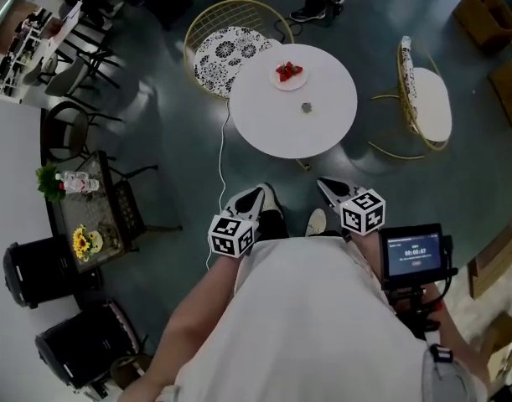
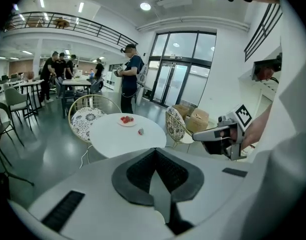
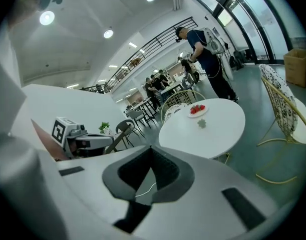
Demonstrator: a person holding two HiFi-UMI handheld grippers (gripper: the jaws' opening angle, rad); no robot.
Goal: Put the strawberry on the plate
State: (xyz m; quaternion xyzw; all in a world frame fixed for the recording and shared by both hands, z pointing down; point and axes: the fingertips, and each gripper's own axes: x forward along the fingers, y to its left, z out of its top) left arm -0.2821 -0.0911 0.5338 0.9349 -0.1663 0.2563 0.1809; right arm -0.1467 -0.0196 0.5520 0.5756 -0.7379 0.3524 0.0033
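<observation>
The round white table (image 1: 272, 120) stands ahead. Left gripper (image 1: 257, 193) and right gripper (image 1: 325, 186) hang short of its near edge, jaws together, empty. Small white plate (image 1: 300, 83) toward its far edge carries the red strawberries (image 1: 288, 71). Small grey object (image 1: 306, 107) lies near its centre.

1. Round table (image 1: 323, 132): ahead of the person, well apart from both grippers.
2. Plate (image 1: 299, 83): on the table's far half; strawberries (image 1: 288, 71) lie on it.
3. Small object (image 1: 306, 107): on the table, near the plate on its near side, not touching it.
4. Chair 1 (image 1: 226, 44): behind the table, to its left. Chair 2 (image 1: 427, 99): right of the table.
5. Side table (image 1: 100, 212): far left, with flowers (image 1: 85, 242) on it.
6. Left gripper (image 1: 254, 198) and right gripper (image 1: 327, 188): side by side, between the person and the table.
</observation>
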